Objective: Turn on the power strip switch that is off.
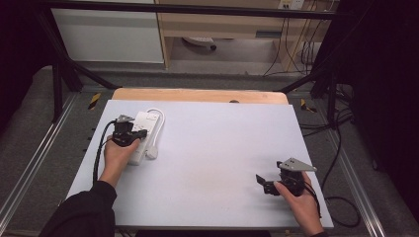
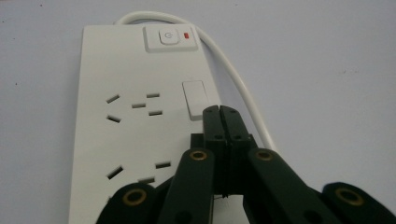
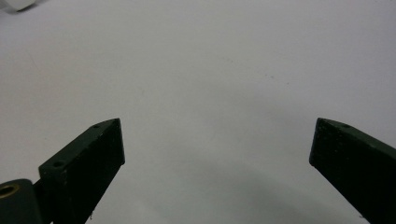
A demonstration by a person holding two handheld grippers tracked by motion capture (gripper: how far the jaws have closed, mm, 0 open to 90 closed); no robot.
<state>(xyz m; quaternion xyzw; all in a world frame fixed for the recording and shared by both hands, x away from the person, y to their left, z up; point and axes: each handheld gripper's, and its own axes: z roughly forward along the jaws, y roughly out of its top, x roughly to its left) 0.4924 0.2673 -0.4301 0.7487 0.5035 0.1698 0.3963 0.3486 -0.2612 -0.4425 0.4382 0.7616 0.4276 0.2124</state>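
Observation:
A white power strip [image 1: 144, 129] lies at the table's far left, its white cord looping around it to a plug [image 1: 152, 152]. In the left gripper view the power strip [image 2: 135, 107] shows its sockets, a round power button [image 2: 168, 37] with a red lamp, and a small rocker switch [image 2: 195, 99]. My left gripper [image 2: 219, 110] is shut, nothing between the jaws, and its tips are just over the strip's right edge below the rocker switch. My left gripper [image 1: 140, 133] rests over the strip. My right gripper [image 1: 262, 181] is open near the front right, above bare table [image 3: 201, 93].
The pale table sheet [image 1: 212, 148] covers a wooden top. A dark metal frame surrounds it, and cables [image 1: 341, 148] trail on the floor at the right. A wooden cabinet [image 1: 222, 24] stands beyond the far edge.

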